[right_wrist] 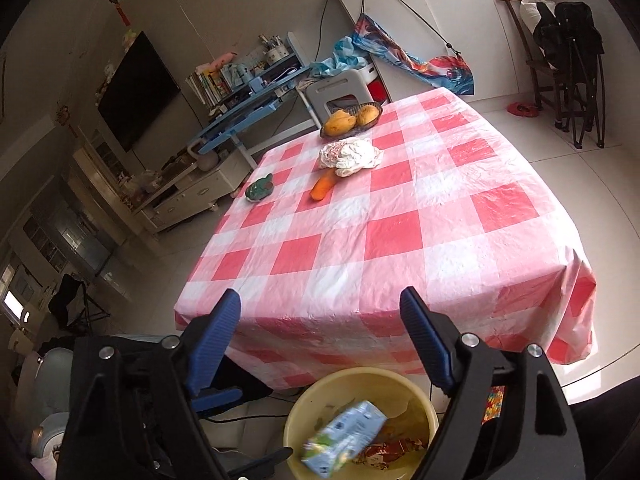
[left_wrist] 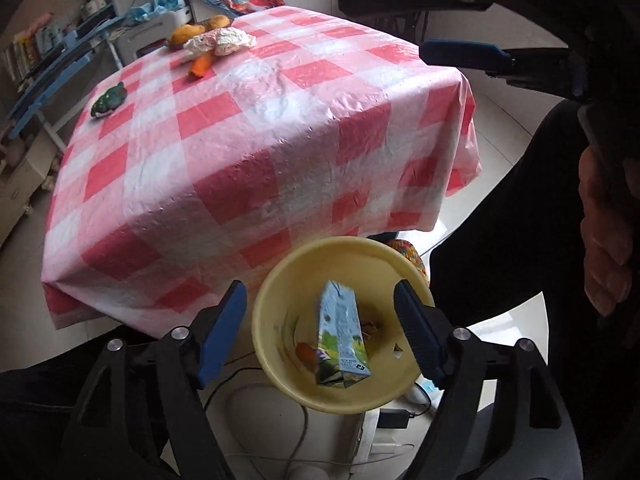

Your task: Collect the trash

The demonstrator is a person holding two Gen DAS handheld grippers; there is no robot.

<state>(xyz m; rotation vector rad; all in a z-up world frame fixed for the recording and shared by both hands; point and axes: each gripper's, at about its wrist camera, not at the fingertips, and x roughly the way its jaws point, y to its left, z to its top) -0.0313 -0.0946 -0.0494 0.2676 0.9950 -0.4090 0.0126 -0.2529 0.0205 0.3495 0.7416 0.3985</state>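
Note:
A yellow bin [left_wrist: 272, 280] [right_wrist: 304, 408] stands on the floor at the near edge of the checked table [left_wrist: 280, 140] [right_wrist: 400, 220]. A light blue drink carton [left_wrist: 340, 336] [right_wrist: 344, 436] is inside it, tilted, blurred in the right wrist view, with other scraps below. My left gripper [left_wrist: 320, 286] hangs open over the bin, its pads clear of the carton. My right gripper [right_wrist: 320, 292] is open and empty above the table's near edge. On the far side of the table lies a crumpled white plastic bag [left_wrist: 220, 42] [right_wrist: 352, 158].
An orange carrot [left_wrist: 200, 66] [right_wrist: 322, 186] lies by the bag, a basket of mangoes [right_wrist: 352, 118] behind it, a green ornament [left_wrist: 109, 100] [right_wrist: 260, 188] at the left edge. Cables run on the floor by the bin. A blue desk, stool and chair stand beyond.

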